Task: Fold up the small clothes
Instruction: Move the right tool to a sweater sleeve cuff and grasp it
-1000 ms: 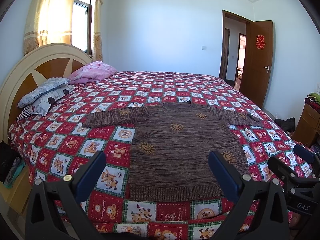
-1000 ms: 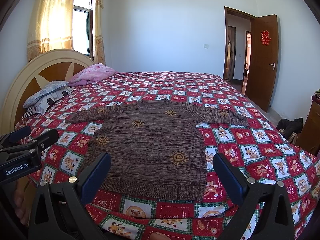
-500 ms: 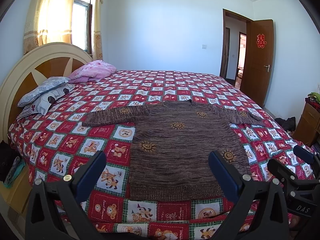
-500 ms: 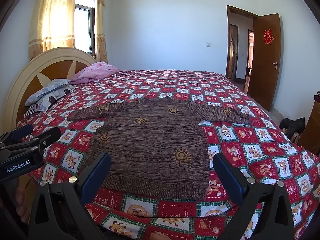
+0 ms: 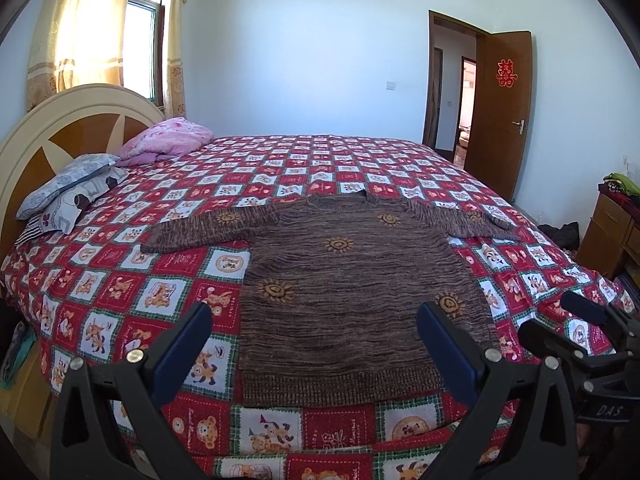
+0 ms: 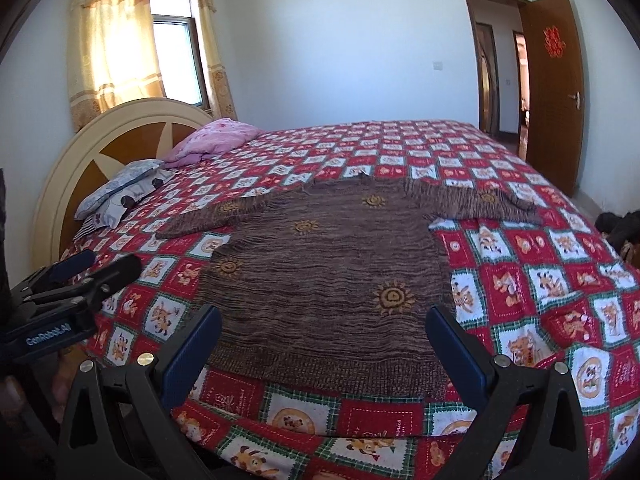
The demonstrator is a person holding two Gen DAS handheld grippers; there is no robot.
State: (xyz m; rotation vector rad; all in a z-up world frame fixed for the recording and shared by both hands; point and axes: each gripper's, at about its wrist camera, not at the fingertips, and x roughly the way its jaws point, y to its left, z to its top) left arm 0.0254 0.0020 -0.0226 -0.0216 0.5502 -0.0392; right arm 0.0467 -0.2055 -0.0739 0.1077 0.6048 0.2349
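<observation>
A brown knitted sweater [image 5: 352, 288] [image 6: 320, 276] with orange sun patterns lies flat on the bed, both sleeves spread sideways and its hem toward me. My left gripper [image 5: 314, 344] hovers open over the near bed edge, just short of the hem, with nothing between its blue-padded fingers. My right gripper [image 6: 324, 344] is open too, level with the hem and holding nothing. Each gripper shows in the other's view: the right gripper [image 5: 560, 324] at the right edge, the left gripper [image 6: 96, 266] at the left edge.
The bed carries a red, white and green patchwork quilt [image 5: 120, 280]. Pillows [image 5: 72, 188] and a pink bundle [image 5: 172, 140] lie by the round headboard [image 5: 60, 120]. A wooden cabinet [image 5: 608, 232] stands at the right, with an open door [image 5: 500, 112] behind it.
Both grippers have edged slightly forward toward the sweater's hem, and the right view has tilted a little. The sweater has not moved.
</observation>
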